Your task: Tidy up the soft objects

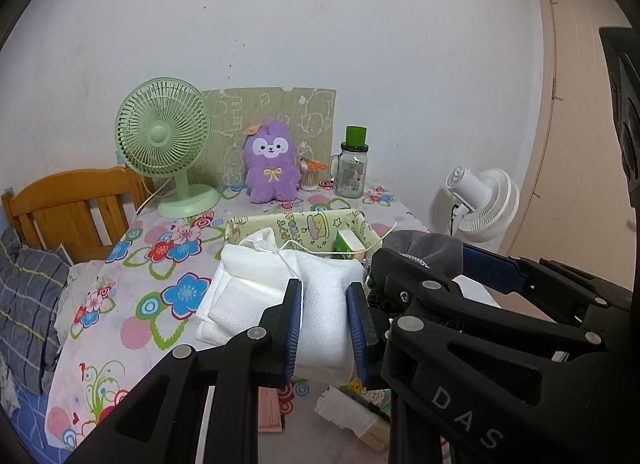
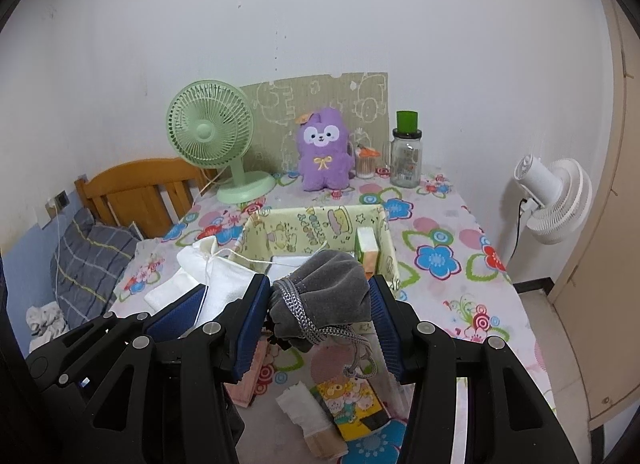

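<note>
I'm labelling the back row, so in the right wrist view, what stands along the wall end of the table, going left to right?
Green desk fan → purple plush toy → small tub of cotton swabs → glass jar with a green lid. Further right, off the table, stands a white floor fan.
</note>
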`<state>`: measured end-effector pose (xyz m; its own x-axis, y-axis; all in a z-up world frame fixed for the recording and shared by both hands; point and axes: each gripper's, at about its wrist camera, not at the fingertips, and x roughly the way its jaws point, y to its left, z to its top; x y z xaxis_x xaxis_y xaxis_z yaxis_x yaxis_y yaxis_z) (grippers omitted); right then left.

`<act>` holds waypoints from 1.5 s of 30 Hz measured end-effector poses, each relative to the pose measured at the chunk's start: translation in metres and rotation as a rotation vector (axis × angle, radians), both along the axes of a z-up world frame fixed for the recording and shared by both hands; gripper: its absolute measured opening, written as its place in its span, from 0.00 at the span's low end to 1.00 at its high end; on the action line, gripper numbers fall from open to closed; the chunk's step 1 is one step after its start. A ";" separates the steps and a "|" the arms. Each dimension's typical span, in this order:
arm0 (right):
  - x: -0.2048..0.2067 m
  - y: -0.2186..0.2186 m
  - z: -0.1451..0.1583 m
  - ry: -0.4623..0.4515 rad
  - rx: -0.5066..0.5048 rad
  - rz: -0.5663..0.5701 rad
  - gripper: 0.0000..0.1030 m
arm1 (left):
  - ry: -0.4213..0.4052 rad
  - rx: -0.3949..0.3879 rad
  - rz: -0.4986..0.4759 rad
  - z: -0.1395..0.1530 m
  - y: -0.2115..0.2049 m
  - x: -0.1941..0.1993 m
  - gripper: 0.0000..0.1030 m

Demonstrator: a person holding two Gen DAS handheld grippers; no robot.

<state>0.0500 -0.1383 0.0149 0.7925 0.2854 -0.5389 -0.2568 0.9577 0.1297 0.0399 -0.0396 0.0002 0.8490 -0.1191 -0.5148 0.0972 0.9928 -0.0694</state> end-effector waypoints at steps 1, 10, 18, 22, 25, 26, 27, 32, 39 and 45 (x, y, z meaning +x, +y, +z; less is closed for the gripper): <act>0.001 0.001 0.001 -0.001 -0.001 0.000 0.53 | 0.001 -0.003 0.001 0.001 0.001 0.002 0.21; 0.015 0.006 0.006 -0.001 -0.001 0.007 0.53 | 0.003 -0.010 0.007 0.004 0.005 0.015 0.21; 0.035 0.008 0.005 0.008 0.000 0.011 0.53 | 0.015 -0.013 0.008 0.004 0.006 0.034 0.21; 0.041 0.007 0.005 0.009 0.000 0.010 0.53 | 0.017 -0.014 0.006 0.004 0.007 0.044 0.21; 0.047 0.007 0.005 0.009 0.001 0.009 0.53 | 0.015 -0.014 0.005 0.004 0.007 0.047 0.21; 0.052 0.007 0.005 0.009 0.002 0.008 0.53 | 0.015 -0.015 0.006 0.004 0.007 0.047 0.21; 0.055 0.007 0.005 0.009 0.003 0.007 0.53 | 0.016 -0.015 0.006 0.004 0.006 0.050 0.21; 0.066 0.008 0.006 0.011 0.000 0.007 0.53 | 0.021 -0.014 0.006 0.005 0.006 0.062 0.21; 0.087 0.011 0.006 0.010 0.001 0.017 0.53 | 0.015 -0.001 0.009 0.006 0.007 0.082 0.21; 0.099 0.010 0.003 0.014 0.011 0.017 0.53 | 0.016 0.003 0.009 0.004 0.009 0.092 0.21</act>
